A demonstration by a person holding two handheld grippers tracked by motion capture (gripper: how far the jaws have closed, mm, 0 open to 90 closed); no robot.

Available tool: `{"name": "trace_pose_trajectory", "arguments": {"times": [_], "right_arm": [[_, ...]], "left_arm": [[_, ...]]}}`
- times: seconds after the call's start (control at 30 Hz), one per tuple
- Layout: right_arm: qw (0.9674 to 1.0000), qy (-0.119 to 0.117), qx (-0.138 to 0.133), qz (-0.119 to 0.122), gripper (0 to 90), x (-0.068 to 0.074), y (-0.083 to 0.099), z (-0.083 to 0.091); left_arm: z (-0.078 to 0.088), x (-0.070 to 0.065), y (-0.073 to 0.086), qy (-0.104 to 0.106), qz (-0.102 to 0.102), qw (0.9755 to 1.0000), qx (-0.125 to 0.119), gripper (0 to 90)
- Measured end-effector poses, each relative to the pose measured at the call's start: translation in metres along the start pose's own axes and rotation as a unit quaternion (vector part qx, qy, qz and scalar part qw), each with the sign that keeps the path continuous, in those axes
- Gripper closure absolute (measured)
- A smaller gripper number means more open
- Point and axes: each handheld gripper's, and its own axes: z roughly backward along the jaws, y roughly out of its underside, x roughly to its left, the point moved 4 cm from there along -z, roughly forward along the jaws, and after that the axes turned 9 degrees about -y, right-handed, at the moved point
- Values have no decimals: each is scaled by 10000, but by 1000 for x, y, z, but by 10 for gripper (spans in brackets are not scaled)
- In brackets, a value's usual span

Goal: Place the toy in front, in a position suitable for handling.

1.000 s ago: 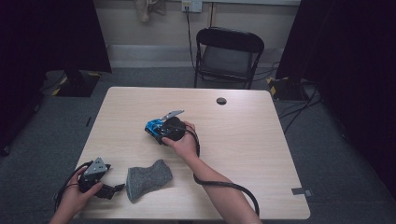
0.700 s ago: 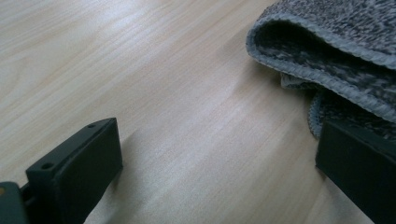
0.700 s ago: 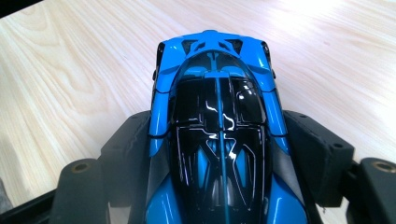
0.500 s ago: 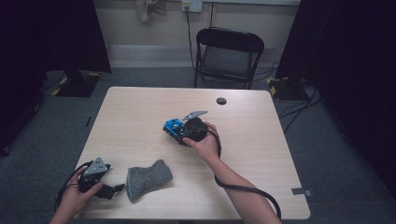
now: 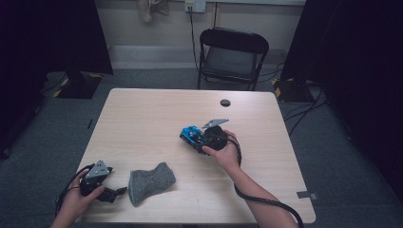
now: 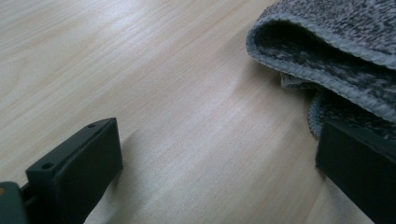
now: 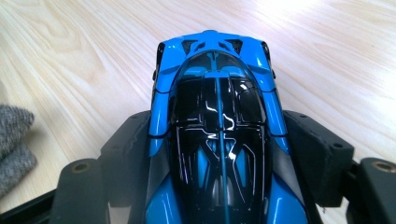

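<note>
Right tongs round blue car, grey cloth apart.

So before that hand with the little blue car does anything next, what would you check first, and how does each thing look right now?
1. Grip on the blue toy car: the right gripper has a jaw against each side of it. Ok.
2. Car level in the jaws: it sits straight in the right gripper view. Ok.
3. Wheels on or off the table: cannot tell.
4. Table around the car: bare wood nearby; the grey cloth lies apart, toward the person's left. Ok.
5. Left gripper: jaws open, low over the table, one jaw at the cloth's edge, nothing between them. Ok.
6. Cable trailing from the right gripper: lies along the forearm, away from the car. Ok.
</note>
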Motion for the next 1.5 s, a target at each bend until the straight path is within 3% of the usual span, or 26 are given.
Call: {"name": "trace_pose_trajectory", "arguments": {"times": [0.63,1.5], "right_arm": [[10000,67,65,37,277,-6,47,18],[9994,-148,55,306,275,-16,62,19]], "left_arm": [[0,-1,0,-34,35,10000,4,0],[0,-1,0,-31,35,10000,5,0]]}}
